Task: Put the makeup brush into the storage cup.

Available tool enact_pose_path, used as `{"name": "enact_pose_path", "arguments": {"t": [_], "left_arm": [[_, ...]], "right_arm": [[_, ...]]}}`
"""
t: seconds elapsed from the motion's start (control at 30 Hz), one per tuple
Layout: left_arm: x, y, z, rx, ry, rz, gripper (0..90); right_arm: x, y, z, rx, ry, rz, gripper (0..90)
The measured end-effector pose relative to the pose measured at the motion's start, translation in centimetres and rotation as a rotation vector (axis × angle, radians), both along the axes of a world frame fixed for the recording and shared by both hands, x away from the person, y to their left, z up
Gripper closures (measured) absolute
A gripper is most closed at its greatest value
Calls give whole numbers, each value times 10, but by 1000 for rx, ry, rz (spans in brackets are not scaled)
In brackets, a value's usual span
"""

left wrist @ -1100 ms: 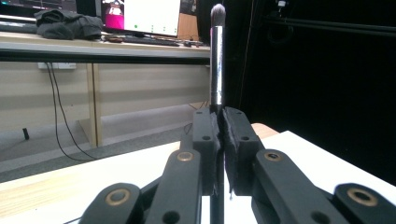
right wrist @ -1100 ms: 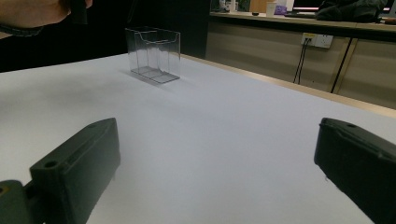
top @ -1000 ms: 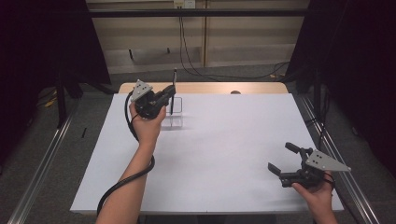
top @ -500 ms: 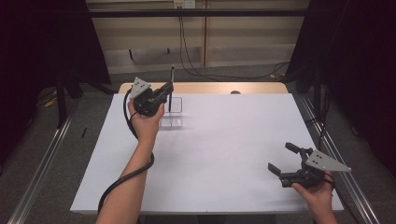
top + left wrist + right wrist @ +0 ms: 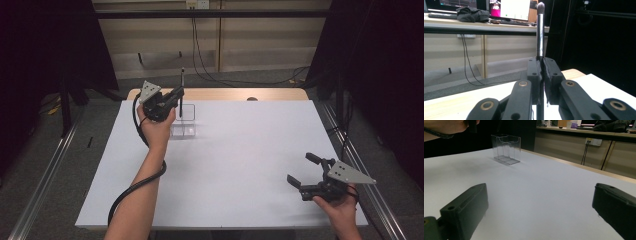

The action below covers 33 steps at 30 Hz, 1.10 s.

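- My left gripper (image 5: 176, 98) is clenched on a brush (image 5: 540, 32), which stands upright between the jaws with its bristle tip up.
- I see the brush raised above the clear box (image 5: 184, 122), at the box's far-left side and apart from it.
- My right gripper (image 5: 306, 172) is released, jaws spread wide with nothing between them, well apart from the box on the white table (image 5: 240, 165).
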<state>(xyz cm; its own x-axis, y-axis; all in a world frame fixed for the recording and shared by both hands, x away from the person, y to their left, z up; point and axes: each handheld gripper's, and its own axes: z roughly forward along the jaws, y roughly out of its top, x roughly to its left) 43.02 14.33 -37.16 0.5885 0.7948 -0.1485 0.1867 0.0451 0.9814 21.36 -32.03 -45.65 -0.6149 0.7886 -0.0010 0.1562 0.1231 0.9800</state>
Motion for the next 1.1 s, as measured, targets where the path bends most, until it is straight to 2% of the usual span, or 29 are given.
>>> {"name": "enact_pose_path", "arguments": {"t": [0.5, 0.57, 0.73, 0.93, 1.1], "left_arm": [[7, 6, -4, -1, 5, 30, 841], [8, 7, -5, -15, 7, 35, 841], [10, 6, -6, -3, 0, 33, 841], [12, 8, -9, -13, 12, 40, 841], [14, 10, -11, 11, 13, 46, 841]], "right_arm": [[0, 0, 0, 1, 1, 0, 2], [0, 0, 0, 1, 1, 0, 2], [0, -1, 0, 1, -1, -1, 2], [0, 0, 0, 1, 2, 2, 2], [0, -1, 0, 2, 1, -1, 2]]}}
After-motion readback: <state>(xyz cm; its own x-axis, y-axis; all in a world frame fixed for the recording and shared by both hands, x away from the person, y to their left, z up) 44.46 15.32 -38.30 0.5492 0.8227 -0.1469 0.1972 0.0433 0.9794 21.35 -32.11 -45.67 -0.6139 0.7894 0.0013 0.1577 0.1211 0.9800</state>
